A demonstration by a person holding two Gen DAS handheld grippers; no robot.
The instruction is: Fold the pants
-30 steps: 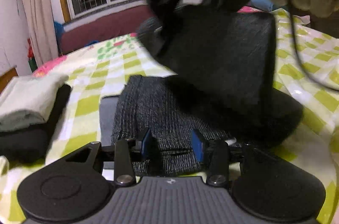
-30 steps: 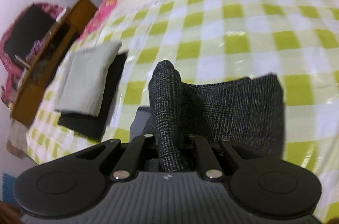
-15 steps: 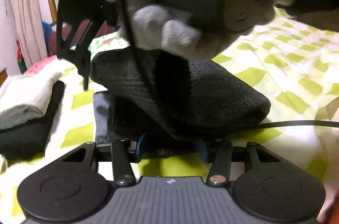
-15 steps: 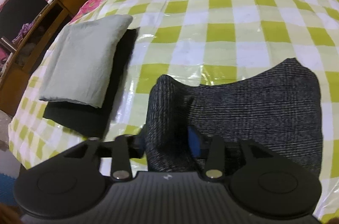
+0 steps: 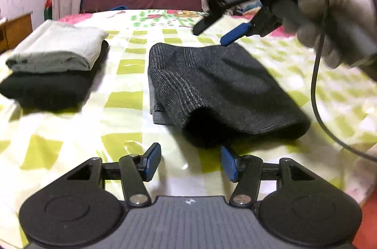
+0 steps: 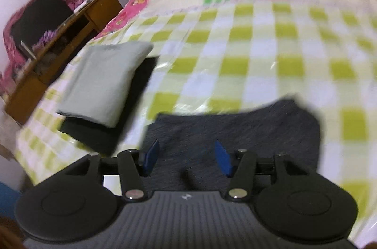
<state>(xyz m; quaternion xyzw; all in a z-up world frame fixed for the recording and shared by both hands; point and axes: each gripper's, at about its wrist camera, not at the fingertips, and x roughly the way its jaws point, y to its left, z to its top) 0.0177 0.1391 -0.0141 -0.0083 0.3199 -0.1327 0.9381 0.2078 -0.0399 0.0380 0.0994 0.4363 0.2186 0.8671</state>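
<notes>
Both the left gripper (image 5: pixel 190 163) and right gripper (image 6: pixel 186 158) have just opened, empty, beside the folded dark grey knit pants (image 5: pixel 212 86); that fold looks finished.

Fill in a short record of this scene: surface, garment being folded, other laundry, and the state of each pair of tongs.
surface: bed with a green-and-white checked cover
garment: dark grey pants, folded into a thick bundle, lying free on the cover
other laundry: pale green cloth stacked on a black cloth, beside the pants
left tongs: open, just been opening, nothing between the pads
right tongs: open, just been opening, above the pants without gripping
</notes>
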